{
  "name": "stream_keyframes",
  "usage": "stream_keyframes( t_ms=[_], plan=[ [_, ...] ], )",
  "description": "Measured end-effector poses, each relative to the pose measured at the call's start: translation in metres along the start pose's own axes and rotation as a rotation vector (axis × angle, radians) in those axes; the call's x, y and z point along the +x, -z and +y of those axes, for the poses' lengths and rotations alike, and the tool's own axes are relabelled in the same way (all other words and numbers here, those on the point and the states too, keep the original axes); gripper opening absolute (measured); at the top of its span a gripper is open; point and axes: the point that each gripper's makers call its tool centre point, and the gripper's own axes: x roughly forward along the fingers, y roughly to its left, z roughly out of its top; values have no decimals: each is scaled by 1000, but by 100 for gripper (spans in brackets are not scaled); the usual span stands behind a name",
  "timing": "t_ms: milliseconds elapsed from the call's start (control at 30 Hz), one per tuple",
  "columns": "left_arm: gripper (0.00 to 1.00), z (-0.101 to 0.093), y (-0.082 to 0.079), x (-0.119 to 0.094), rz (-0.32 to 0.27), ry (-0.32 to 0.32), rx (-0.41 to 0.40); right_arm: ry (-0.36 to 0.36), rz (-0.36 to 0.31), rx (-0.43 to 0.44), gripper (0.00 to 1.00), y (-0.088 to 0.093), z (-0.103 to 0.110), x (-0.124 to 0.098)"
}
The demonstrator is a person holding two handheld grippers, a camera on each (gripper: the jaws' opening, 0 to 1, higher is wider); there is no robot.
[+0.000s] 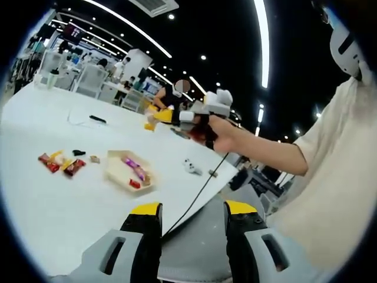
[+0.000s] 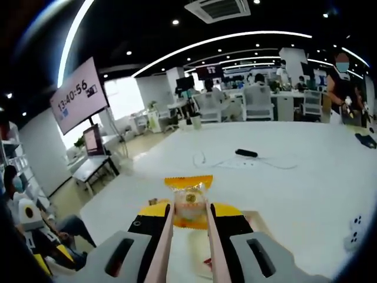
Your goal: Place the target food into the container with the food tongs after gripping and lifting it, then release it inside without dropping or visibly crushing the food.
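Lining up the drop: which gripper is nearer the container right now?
Right. The right gripper, tongs shut on a yellow wrapped snack, hovers above the container. The left gripper hangs open, back off the table's near edge.

Both handheld rigs are built the same: the left tool has chunky light-grey plastic jaws with slotted cutouts, black inner faces and bright yellow caps at the tips. The right tool matches, grey body with yellow and black tips, and in the left gripper view it shows a grey-white housing with a thin black cable trailing off it. The person wears a loose cream short-sleeved shirt.
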Motion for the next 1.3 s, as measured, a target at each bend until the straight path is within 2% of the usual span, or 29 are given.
stream_keyframes(
  t_ms=[567, 1300],
  plan=[
    [41, 1, -2, 4, 2, 11, 1, 55, -6, 28, 27, -1, -28, -13],
    [41, 1, 3, 3, 0, 1, -11, 63, -4, 64, 27, 6, -35, -15]
  ],
)
